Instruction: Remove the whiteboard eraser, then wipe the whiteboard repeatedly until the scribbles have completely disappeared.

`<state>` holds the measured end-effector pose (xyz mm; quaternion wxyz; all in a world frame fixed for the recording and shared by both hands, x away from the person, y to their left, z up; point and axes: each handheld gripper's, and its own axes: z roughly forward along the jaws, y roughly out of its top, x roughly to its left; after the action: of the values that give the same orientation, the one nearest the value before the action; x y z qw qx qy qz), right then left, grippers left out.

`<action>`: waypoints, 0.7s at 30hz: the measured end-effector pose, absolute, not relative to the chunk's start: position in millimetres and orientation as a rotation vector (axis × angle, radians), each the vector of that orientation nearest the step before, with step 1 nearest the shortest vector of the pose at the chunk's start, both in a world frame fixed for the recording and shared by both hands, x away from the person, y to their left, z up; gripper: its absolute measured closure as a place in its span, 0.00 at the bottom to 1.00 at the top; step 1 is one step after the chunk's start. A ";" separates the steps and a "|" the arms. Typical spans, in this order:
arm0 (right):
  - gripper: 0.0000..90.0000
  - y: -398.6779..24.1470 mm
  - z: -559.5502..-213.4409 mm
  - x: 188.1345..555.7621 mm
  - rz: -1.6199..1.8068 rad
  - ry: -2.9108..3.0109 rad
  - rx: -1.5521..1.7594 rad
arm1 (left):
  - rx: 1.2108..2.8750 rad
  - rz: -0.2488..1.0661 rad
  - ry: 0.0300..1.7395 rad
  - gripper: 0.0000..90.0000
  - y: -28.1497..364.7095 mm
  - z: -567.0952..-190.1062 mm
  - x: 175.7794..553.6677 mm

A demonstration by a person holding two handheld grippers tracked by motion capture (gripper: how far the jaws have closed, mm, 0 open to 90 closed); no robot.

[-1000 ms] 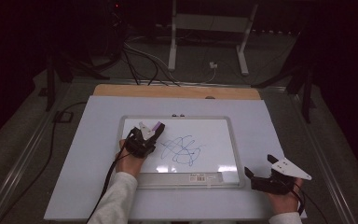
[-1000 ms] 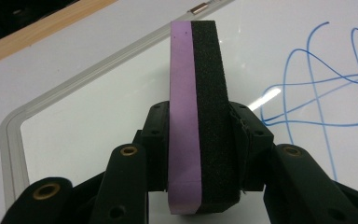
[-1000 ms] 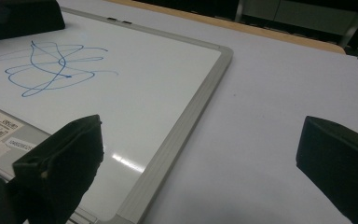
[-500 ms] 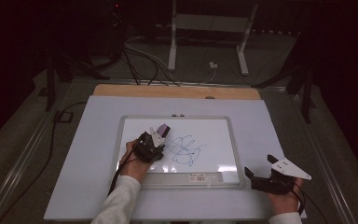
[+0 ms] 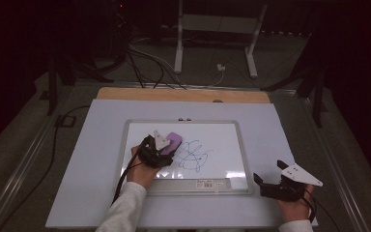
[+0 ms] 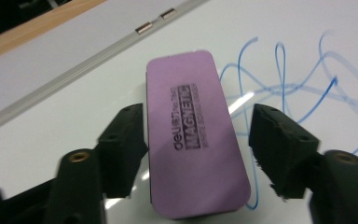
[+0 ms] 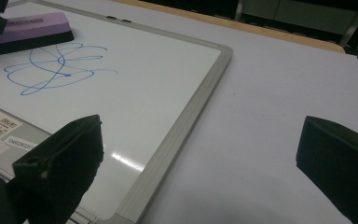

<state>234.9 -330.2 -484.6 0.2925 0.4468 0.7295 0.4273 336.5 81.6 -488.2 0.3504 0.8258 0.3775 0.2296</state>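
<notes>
Clearly, the moment was one of letting go. Nearest to the person, the right gripper rested on the white desk just beside the lower right corner of the board, and its jaws stood wide apart with nothing between them. The left gripper was over the white rectangular whiteboard with the grey frame, and its jaws had just been opening. In the left gripper view the purple rectangular magnetic eraser lay flat on the board between the two black jaws; on the right side a clear gap showed between jaw and eraser, while on the left side the jaw was very close, and I could not tell if it touched. A second before, the eraser was held tight nearer the upper left of the board; half a second before, it was a little closer to the drawing. Now it lay just beside the left edge of the blue scribble of marker lines, which looked complete and not wiped. My judgement was that the eraser was put down at the start of the lines, perhaps for a better grip, and the wiping itself was not yet begun.
</notes>
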 end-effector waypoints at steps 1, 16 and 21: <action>0.01 -330.2 -484.6 235.0 1.138 1.944 1.193 | 2.115 0.580 0.994 0.35 83.3 -487.7 338.2; 0.01 -330.4 -484.8 235.3 1.138 1.945 1.193 | 1.974 0.396 1.204 0.14 92.1 -496.0 359.9; 0.01 -329.9 -485.1 235.9 1.137 1.948 1.192 | 2.000 0.382 1.204 0.19 88.6 -501.0 362.9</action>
<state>235.9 -329.9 -485.1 0.2909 0.4471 0.7306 0.4263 362.9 88.6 -501.0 0.3783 0.7828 0.4709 0.1495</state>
